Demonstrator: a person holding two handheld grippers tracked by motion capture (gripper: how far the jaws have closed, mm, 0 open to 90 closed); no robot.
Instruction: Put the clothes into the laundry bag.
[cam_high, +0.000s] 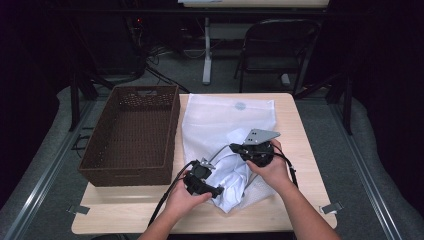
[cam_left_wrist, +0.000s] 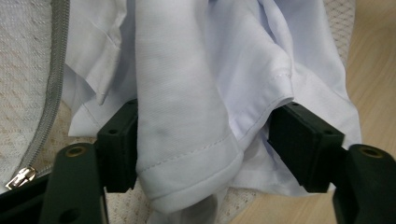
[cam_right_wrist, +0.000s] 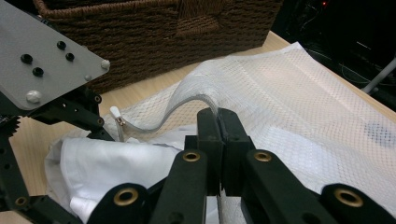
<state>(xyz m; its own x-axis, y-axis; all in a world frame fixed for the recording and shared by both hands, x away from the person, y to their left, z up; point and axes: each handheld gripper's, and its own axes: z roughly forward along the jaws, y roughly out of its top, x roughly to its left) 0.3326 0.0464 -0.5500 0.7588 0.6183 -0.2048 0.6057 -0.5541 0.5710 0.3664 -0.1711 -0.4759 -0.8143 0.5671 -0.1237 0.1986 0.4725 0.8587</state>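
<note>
A white mesh laundry bag lies flat on the table, and a crumpled white garment sits at its near, open end. My left gripper stands open with a thick fold of the garment between its jaws, and the left jaw touches the cloth. My right gripper is shut on the bag's grey zipper edge and lifts it into an arch above the garment. The zipper pull hangs at the lower left of the left gripper view.
A brown wicker basket, with nothing in it, stands on the table's left side, close beside the bag. The far half of the bag lies flat. A folding chair and a table leg stand on the floor beyond the table.
</note>
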